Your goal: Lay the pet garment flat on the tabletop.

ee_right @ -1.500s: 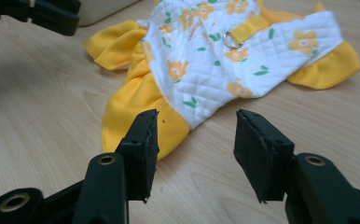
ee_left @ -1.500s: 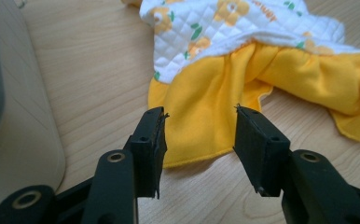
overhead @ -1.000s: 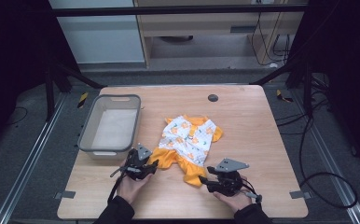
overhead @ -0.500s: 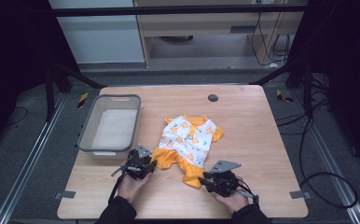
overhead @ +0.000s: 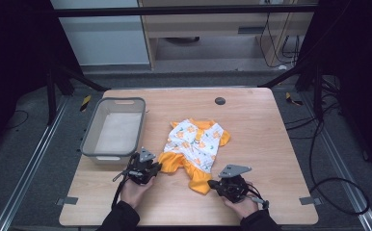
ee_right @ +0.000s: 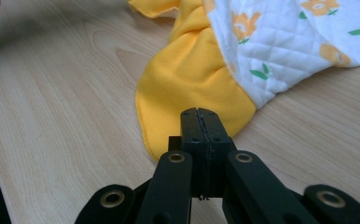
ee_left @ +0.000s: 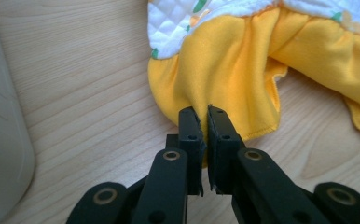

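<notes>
A small garment (overhead: pixel 193 144), white quilted cloth with orange flowers and a yellow skirt, lies flat in the middle of the wooden table (overhead: pixel 271 144). My left gripper (overhead: pixel 157 166) is at the skirt's near-left corner. Its jaws have just been closing and now pinch the yellow hem (ee_left: pixel 234 70) between the left gripper's (ee_left: pixel 204 116) pads. My right gripper (overhead: pixel 212 184) is at the skirt's near-right corner. Its jaws have also just been closing, and the right gripper (ee_right: pixel 199 114) now stands shut on the yellow hem's edge (ee_right: pixel 192 70).
A grey plastic bin (overhead: pixel 114 130) stands at the table's left, close beside my left hand; its wall (ee_left: pixel 1 140) shows in the left gripper view. A black round cable hole (overhead: pixel 219 101) sits near the far edge. Bare wood lies to the right.
Both grippers' jaws went from wide open around the skirt's near corners to closed on the yellow hem. The hands barely shifted, and the garment lies as before.
</notes>
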The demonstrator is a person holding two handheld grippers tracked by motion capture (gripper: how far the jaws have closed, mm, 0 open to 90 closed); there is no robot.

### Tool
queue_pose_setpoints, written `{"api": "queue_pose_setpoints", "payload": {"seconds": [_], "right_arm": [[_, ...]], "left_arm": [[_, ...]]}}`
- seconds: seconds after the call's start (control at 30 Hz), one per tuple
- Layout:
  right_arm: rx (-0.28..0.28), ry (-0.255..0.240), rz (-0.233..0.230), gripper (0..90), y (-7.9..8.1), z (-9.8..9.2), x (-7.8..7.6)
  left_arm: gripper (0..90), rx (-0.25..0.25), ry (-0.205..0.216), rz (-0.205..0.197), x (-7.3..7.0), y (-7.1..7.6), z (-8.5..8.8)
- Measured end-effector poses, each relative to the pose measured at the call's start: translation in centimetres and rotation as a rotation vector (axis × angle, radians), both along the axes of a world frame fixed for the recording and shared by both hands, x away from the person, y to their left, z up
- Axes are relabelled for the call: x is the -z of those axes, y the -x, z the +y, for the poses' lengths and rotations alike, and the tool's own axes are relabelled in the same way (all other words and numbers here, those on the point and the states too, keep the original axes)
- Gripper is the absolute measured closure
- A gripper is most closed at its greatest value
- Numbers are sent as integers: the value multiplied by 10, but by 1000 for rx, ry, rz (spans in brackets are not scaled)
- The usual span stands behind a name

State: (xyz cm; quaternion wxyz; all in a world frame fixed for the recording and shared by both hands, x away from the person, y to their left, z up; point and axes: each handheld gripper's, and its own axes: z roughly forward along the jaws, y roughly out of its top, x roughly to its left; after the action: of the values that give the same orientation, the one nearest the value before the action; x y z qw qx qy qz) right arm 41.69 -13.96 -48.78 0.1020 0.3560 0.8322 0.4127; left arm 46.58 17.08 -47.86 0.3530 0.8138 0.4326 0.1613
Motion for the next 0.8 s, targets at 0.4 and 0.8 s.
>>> {"api": "queue_pose_setpoints", "payload": {"seconds": [0.4, 0.8], "right_arm": [[32, 35, -50, 608, -6, 7, 11], [21, 44, -3, 873, -6, -2, 3]], "left_arm": [[857, 29, -12, 1, -2, 6, -4], [857, 45, 35, -12, -12, 14, -1]]}}
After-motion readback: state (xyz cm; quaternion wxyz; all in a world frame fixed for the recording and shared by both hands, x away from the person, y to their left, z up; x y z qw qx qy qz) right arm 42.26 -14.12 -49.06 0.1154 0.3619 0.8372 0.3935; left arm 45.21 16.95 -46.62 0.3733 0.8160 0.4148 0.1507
